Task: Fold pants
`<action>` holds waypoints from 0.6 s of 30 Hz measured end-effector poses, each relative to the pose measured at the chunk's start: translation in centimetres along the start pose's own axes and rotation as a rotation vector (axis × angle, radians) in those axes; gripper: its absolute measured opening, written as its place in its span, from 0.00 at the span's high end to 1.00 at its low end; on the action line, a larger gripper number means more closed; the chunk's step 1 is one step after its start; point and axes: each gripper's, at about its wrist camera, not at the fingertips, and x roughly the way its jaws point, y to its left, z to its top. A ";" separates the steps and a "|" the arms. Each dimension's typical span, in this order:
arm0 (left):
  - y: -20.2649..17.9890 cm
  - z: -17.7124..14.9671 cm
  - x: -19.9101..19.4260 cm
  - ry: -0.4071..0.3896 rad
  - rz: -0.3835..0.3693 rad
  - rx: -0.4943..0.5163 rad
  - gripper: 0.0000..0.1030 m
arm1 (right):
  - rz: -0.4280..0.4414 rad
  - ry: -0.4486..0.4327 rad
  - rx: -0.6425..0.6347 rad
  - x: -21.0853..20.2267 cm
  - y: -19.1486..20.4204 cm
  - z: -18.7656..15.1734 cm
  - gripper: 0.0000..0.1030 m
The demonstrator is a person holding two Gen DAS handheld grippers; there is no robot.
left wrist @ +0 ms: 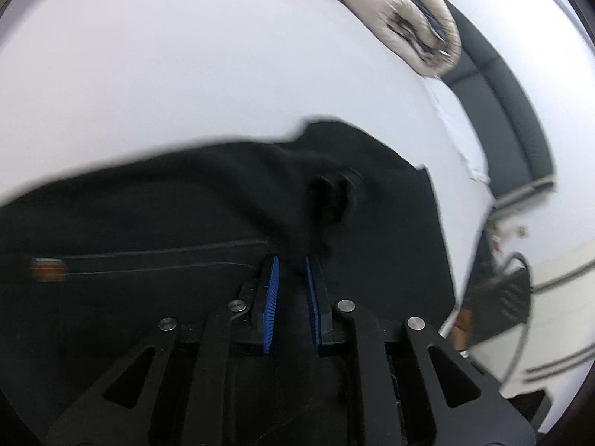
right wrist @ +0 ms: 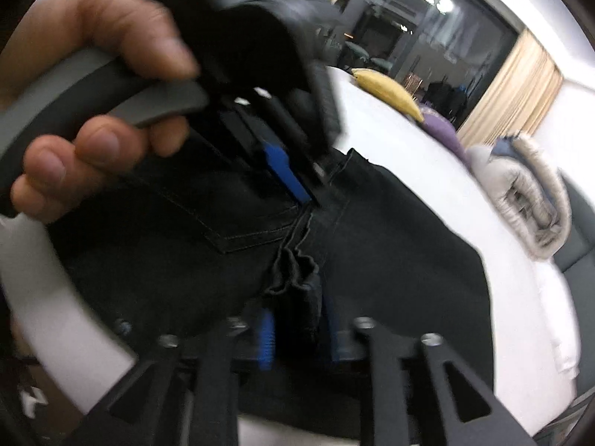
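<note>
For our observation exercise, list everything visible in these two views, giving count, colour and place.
pants: one, black, spread on the surface, back pocket up
surface: one, white, under the pants
folded fabric: one, beige and navy, far edge of the surface
yellow item: one, yellow, far edge
purple item: one, purple, beside the yellow item
curtains: two, cream, either side of a dark window
left gripper: one, black with blue pads, shut on a fold of the pants
right gripper: one, black with blue pads, pants fabric bunched between its pads
hand: one, on the left gripper's handle
</note>
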 end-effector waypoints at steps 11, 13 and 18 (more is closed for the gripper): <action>-9.2 -6.1 3.0 0.026 0.197 0.337 0.86 | 0.566 0.035 0.602 -1.9 -19.4 -2.7 0.60; -9.6 -7.5 3.5 -0.020 0.253 0.403 0.86 | 0.647 0.039 0.708 0.1 -23.4 -3.6 0.61; -9.7 -7.1 3.8 0.002 0.264 0.380 0.86 | 0.781 0.129 0.897 7.7 -29.4 -4.8 0.67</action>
